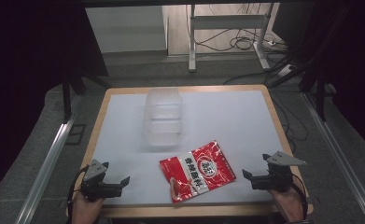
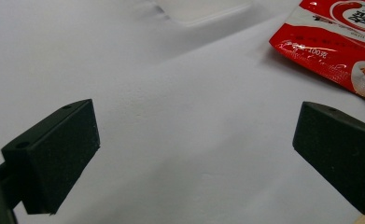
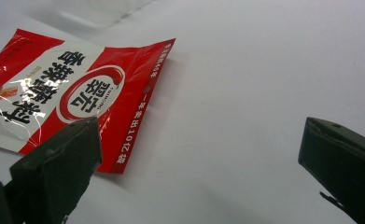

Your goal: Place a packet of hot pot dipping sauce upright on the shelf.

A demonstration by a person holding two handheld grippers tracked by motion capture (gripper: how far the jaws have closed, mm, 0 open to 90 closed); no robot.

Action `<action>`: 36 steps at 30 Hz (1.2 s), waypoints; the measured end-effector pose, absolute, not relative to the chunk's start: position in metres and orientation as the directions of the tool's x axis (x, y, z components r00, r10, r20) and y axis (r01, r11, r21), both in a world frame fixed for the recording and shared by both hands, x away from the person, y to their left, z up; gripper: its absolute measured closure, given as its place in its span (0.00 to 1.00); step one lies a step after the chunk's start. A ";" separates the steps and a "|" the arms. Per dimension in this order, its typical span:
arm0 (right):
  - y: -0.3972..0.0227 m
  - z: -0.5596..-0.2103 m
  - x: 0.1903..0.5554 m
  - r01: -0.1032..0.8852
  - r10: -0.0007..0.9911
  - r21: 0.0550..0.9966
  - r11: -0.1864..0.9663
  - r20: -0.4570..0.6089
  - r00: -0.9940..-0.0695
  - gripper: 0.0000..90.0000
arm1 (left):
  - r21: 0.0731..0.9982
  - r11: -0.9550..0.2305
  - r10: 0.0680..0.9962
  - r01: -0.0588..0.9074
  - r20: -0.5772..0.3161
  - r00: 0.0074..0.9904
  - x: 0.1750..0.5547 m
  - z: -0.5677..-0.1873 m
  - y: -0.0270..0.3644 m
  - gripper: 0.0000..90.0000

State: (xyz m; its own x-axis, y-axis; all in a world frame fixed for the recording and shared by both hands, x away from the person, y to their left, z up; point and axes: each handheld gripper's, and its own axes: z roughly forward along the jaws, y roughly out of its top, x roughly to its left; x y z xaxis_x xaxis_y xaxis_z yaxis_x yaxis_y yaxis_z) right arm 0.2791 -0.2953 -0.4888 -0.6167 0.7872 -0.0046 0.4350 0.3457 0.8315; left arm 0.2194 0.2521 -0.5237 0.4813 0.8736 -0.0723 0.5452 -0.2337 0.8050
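Jaws on both my grippers stand wide apart with nothing between them. My left gripper (image 1: 117,181) sits at the near left corner of the table (image 1: 245,112), my right gripper (image 1: 255,176) at the near right, both pointing inward toward the middle. Between them, just ahead of me, the red snack pouch (image 1: 197,171) lies flat on the white top, turned at a slant, one corner close to the near edge. My right gripper is the closer of the two; in its own view the pouch (image 3: 73,93) lies just past my left pad, its sealed edge facing me.

I judge the step is to pick the pouch up, likely for the clear plastic container (image 1: 163,116) standing farther back near the table's middle. To do it well I would go in low with the right gripper, slide one pad under the raised sealed edge and pinch there, not on the puffed belly, which could slip. My left could steady the far corner. Then lift level and carry it back without dragging.
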 end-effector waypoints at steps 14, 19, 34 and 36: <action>-0.289 -0.489 0.281 0.445 0.775 0.816 0.370 -0.007 -0.632 0.00 | 0.817 -0.246 0.858 0.522 -0.067 0.510 0.221 -0.526 0.255 0.03; -0.288 -0.488 0.283 0.458 0.775 0.814 0.357 0.016 -0.632 0.01 | 0.808 -0.269 0.857 0.525 -0.048 0.514 0.222 -0.527 0.253 0.03; -0.270 -0.488 0.292 0.447 0.750 0.804 0.392 0.002 -0.662 0.01 | 0.813 -0.238 0.846 0.532 -0.095 0.524 0.222 -0.526 0.251 0.01; -0.267 -0.488 0.293 0.444 0.745 0.799 0.406 -0.008 -0.667 0.01 | 0.814 -0.237 0.843 0.531 -0.100 0.529 0.222 -0.525 0.251 0.00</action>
